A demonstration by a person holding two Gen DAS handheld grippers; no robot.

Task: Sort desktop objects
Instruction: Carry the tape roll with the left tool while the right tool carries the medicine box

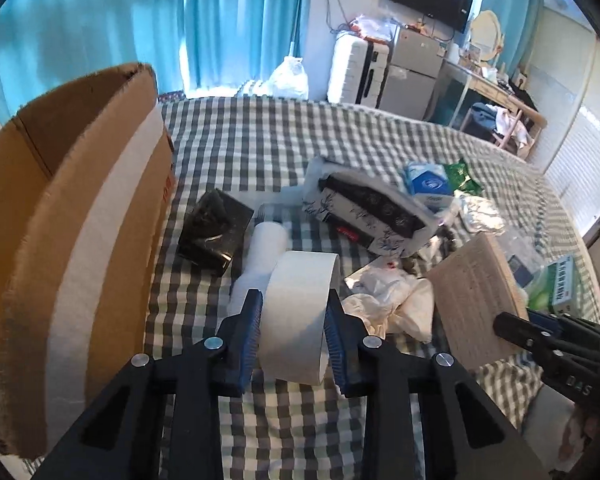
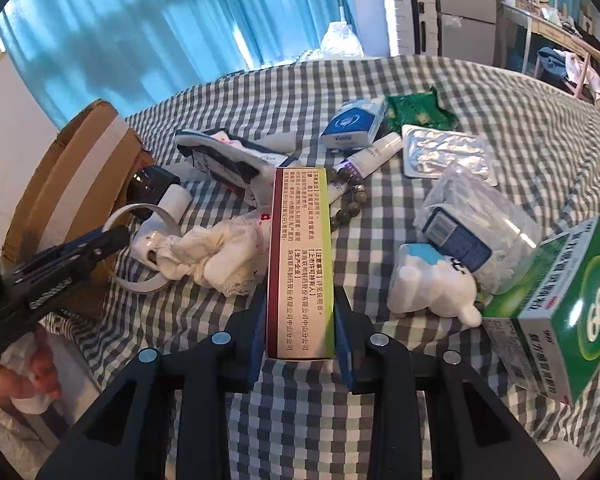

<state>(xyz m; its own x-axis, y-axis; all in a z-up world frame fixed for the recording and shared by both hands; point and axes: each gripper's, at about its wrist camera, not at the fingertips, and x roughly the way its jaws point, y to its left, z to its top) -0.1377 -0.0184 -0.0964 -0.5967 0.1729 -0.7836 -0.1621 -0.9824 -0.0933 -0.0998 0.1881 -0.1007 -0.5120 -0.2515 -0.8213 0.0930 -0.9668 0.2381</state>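
Observation:
My left gripper (image 1: 294, 312) is shut on a roll of white tape (image 1: 298, 316) and holds it above the checked cloth, just right of an open cardboard box (image 1: 72, 216). My right gripper (image 2: 300, 308) is shut on a flat medicine box (image 2: 300, 264) with red and green edges and printed text. In the left wrist view that box (image 1: 476, 296) and the right gripper (image 1: 512, 322) show at the right. In the right wrist view the left gripper (image 2: 112, 240) and the tape ring (image 2: 140, 248) show at the left, beside the cardboard box (image 2: 80, 172).
On the checked cloth (image 2: 300, 420) lie a green medicine box (image 2: 568, 320), a white cloud figure (image 2: 432, 288), a bag of swabs (image 2: 480, 224), a foil blister (image 2: 448, 152), a blue tissue pack (image 2: 352, 124), a green sachet (image 2: 420, 110), tubes, beads, crumpled white cloth (image 2: 224, 252), a black box (image 1: 212, 232).

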